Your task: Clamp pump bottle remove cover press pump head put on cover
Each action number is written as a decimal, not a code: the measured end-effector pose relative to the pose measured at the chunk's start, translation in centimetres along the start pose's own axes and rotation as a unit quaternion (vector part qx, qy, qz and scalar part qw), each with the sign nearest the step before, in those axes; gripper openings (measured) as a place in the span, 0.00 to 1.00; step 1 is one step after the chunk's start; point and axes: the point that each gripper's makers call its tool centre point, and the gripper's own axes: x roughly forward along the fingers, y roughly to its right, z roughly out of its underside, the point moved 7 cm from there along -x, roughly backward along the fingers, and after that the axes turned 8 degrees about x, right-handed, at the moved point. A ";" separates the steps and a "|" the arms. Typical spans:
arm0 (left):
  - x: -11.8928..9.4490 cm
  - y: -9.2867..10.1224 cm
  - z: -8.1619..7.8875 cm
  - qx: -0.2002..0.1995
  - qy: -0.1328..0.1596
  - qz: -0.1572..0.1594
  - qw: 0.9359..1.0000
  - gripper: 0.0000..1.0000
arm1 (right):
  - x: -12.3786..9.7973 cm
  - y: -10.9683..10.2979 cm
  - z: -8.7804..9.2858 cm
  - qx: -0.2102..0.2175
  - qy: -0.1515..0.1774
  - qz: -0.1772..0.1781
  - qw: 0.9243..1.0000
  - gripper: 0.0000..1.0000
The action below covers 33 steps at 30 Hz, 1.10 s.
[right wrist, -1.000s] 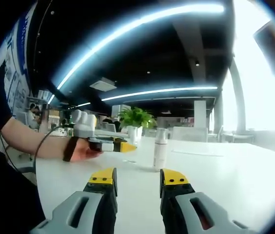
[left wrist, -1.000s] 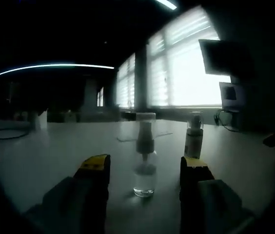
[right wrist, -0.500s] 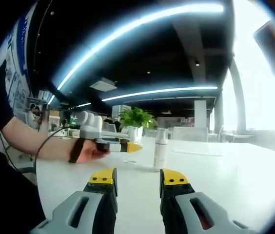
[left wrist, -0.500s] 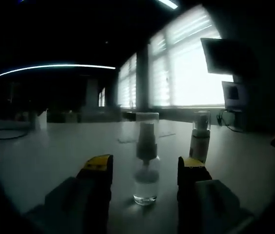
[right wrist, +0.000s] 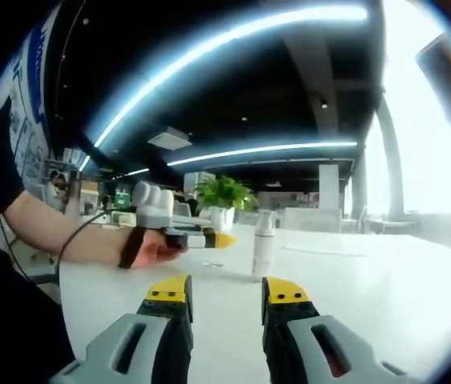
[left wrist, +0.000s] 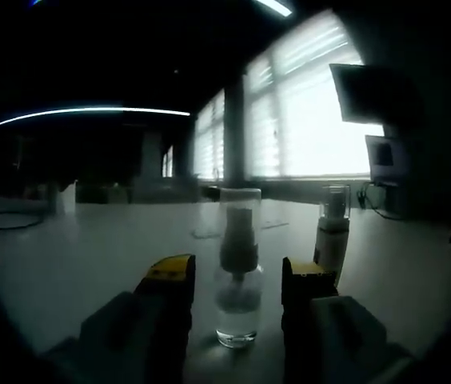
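Observation:
A clear pump bottle (left wrist: 237,288) with a clear cover (left wrist: 239,210) over its pump head stands upright on the white table (left wrist: 89,248). It stands between the jaws of my left gripper (left wrist: 239,272), which is open with a narrow gap on each side of the bottle. A second, white bottle (left wrist: 333,240) stands upright just beyond the right jaw. In the right gripper view a person's hand (right wrist: 149,250) holds the left gripper (right wrist: 209,238) out over the table, left of the white bottle (right wrist: 264,244). My right gripper (right wrist: 226,290) is open, low over the table, nothing between its jaws.
The table (right wrist: 369,296) stretches wide to the right. A potted plant (right wrist: 224,194) stands behind the bottles. A monitor (left wrist: 361,92) hangs before bright windows (left wrist: 305,112). The person's forearm (right wrist: 57,232) reaches in from the left.
The left gripper's jaws have drawn closer together around the clear bottle. In the right gripper view the hand with the left gripper has shifted right, toward the white bottle. The right gripper is still.

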 end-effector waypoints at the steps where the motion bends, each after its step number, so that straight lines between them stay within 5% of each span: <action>1: 0.0 0.0 0.0 -0.002 0.000 0.000 1.000 0.33 | 0.0 0.0 0.0 0.000 0.000 0.000 1.000 0.29; 33: 0.6 0.0 0.2 0.003 -0.002 0.004 1.000 0.18 | 0.0 0.0 0.0 -0.001 0.000 -0.001 1.000 0.29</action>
